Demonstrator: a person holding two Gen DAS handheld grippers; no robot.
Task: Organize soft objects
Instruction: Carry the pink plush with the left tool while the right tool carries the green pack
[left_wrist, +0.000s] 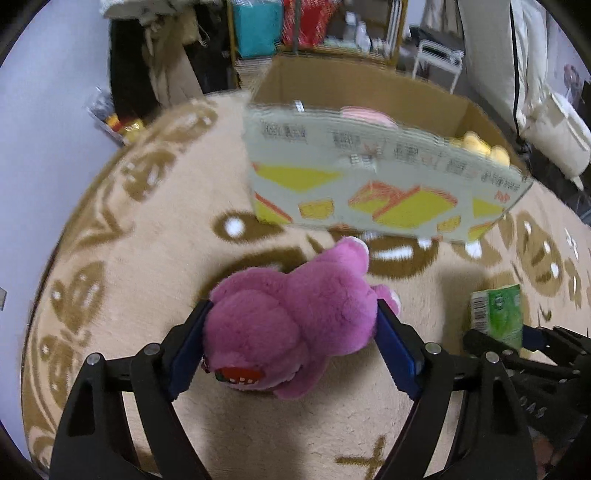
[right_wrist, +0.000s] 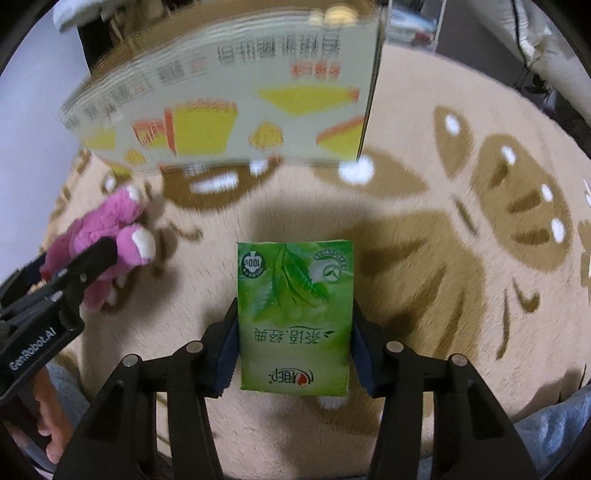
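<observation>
The left gripper grips a pink plush bear, its blue pads pressed into the fur on both sides. Below lies a beige rug with brown patterns. Farther off stands an open cardboard box printed with yellow and orange shapes; a pink item and a yellow plush show inside it. At the near right, the right gripper holds a green tissue pack

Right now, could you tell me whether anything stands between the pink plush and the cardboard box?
Only bare rug lies between the pink plush and the cardboard box. The box's near wall stands tall, so the plush must clear its top edge.
</observation>
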